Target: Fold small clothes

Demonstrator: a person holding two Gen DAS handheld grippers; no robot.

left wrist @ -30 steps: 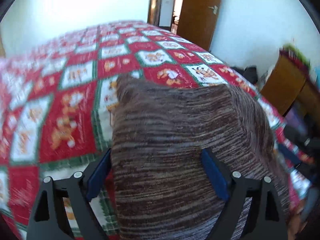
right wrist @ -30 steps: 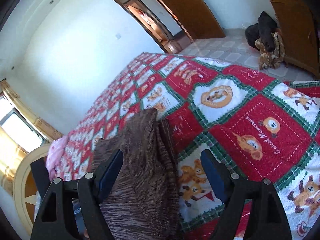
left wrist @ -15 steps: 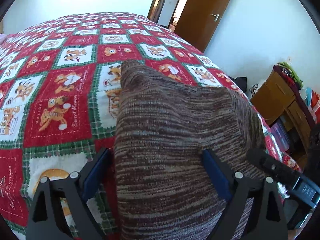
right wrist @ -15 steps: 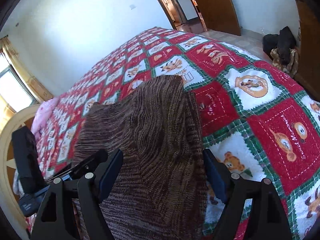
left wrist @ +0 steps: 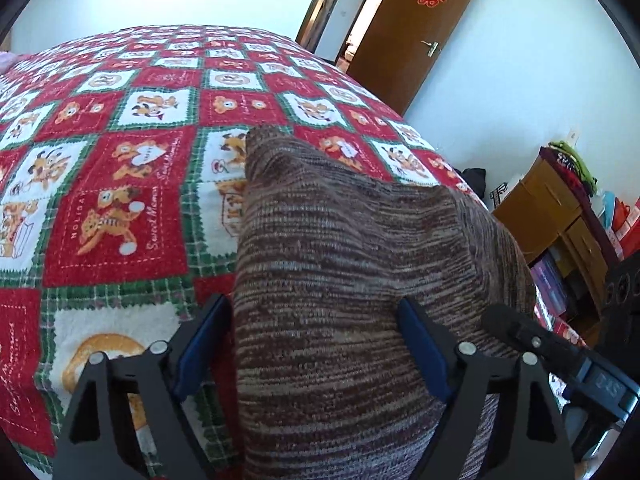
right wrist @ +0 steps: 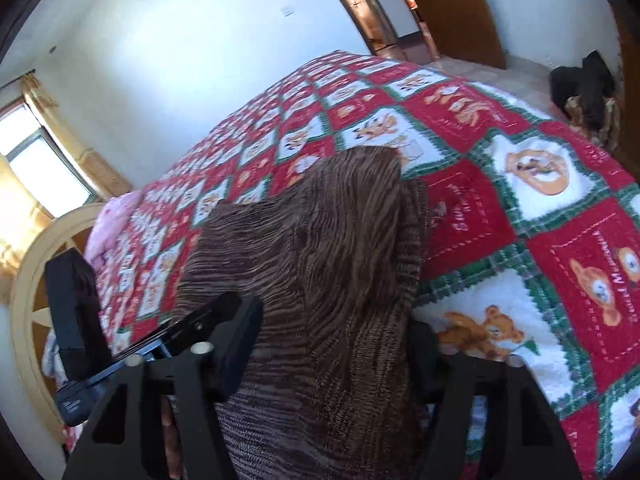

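Observation:
A brown striped knit garment [left wrist: 340, 280] lies on the bed and runs up between the fingers of both grippers. My left gripper [left wrist: 316, 344] has its blue pads spread wide on either side of the cloth. The garment also fills the middle of the right wrist view [right wrist: 328, 280], where my right gripper [right wrist: 332, 344] is spread the same way around it. The cloth's near edge goes out of sight below both cameras, so I cannot see what holds it. The right gripper's body shows at the left view's lower right, the left gripper's at the right view's left.
The bed is covered by a red, white and green cartoon quilt [left wrist: 120, 184]. A brown door [left wrist: 416, 32] and a wooden cabinet [left wrist: 560, 216] stand to the right. Dark clothes [right wrist: 584, 88] lie on the floor. A window [right wrist: 44, 168] and pink bedding [right wrist: 112, 224] are at the left.
Both grippers have swung and steadied over the bed with the garment between their fingers. More of the cloth now spreads in front of the right gripper.

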